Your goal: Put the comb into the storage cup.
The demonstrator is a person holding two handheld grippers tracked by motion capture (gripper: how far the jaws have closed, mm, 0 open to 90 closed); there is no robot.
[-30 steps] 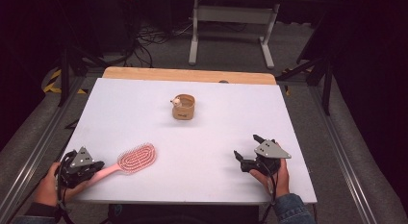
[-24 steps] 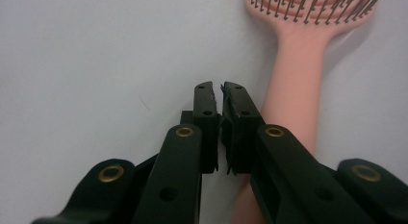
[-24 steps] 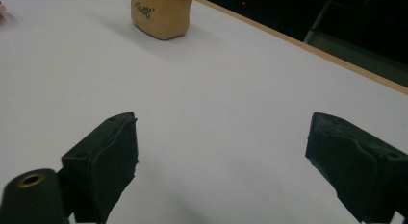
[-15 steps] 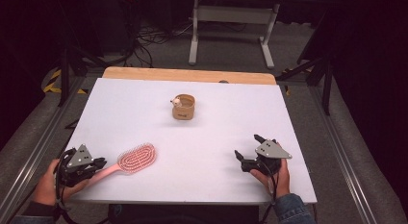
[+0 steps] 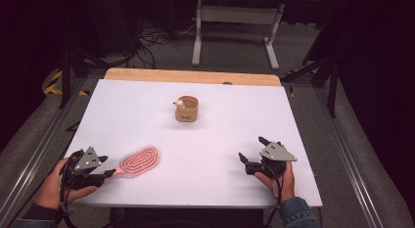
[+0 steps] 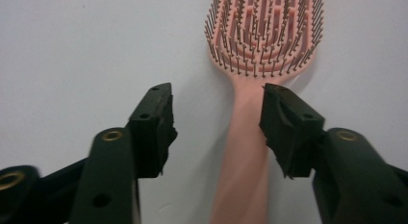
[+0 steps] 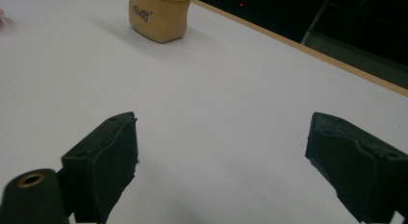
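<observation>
On the white surface (image 5: pixel 147 110), your pink hairbrush (image 5: pixel 139 161) lies flat, its handle running between the jaws of your left hand-held gripper (image 6: pixel 216 120). A second ago they clamped it; they have just been opening, released now, one pad possibly still brushing the handle.

- The high view looks forward and down from above the person's edge of the white worktop (image 5: pixel 147 105), taking in the whole top and the floor beyond.
- The left gripper view rides low, very near, looking along its black tongs (image 6: pixel 216 132) down onto the pink brush (image 6: pixel 255 89), which the high view shares (image 5: pixel 139 160).
- The right gripper view sits low and close to the worktop, facing across it between its tongs (image 7: pixel 221 161) toward the tan cup (image 7: pixel 159 15), also seen from above (image 5: pixel 187 108).
</observation>
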